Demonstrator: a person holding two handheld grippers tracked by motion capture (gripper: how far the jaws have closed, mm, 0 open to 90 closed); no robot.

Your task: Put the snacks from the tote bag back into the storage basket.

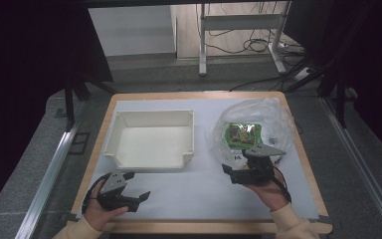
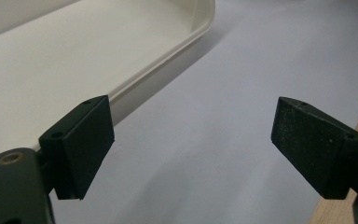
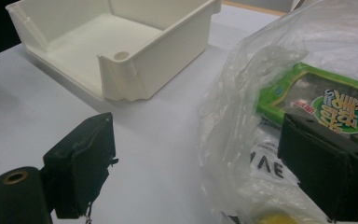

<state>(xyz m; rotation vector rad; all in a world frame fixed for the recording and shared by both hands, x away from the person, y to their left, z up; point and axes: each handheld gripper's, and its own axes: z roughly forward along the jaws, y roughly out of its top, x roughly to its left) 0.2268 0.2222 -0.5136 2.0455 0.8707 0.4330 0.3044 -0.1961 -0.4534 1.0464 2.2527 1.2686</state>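
Both tongs gape empty; green packet (image 1: 243, 134) lies flat in clear bag (image 1: 273, 117)

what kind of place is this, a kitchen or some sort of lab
Probably a lab or recording workspace, not a kitchen: a small table under a white sheet, black curtains on both sides, and loose cables on the floor by a metal frame behind.

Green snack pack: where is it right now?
In the high view the green snack pack lies inside the clear plastic bag on the table's right, just beyond the right gripper.
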